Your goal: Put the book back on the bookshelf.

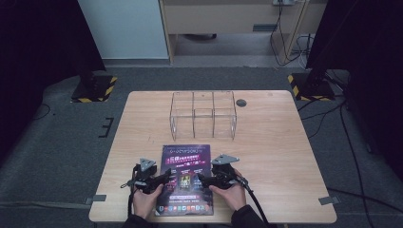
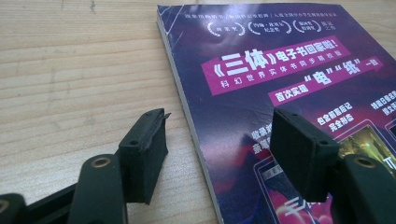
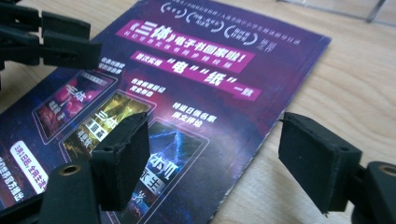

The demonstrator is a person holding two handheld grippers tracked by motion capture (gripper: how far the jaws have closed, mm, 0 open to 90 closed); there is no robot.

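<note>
Lying flat at the near, six o'clock edge of the light wooden table (image 1: 275, 137), the thin purple-covered book with white and pink print (image 1: 187, 178) is the item under work. The left gripper (image 1: 164, 178) sits at the book's nine o'clock side, its jaws spread and straddling the left edge: one pad over bare wood, the other over the cover. The right gripper (image 1: 202, 179) mirrors this at three o'clock, jaws likewise spread astride the right edge. Neither pinches anything yet. The placement suggests both edges are to be gripped together so the limp book lifts level. A clear acrylic divided box (image 1: 203, 114) stands well apart at twelve o'clock, possibly the destination; whether its compartments would take the book cannot be judged.
</note>
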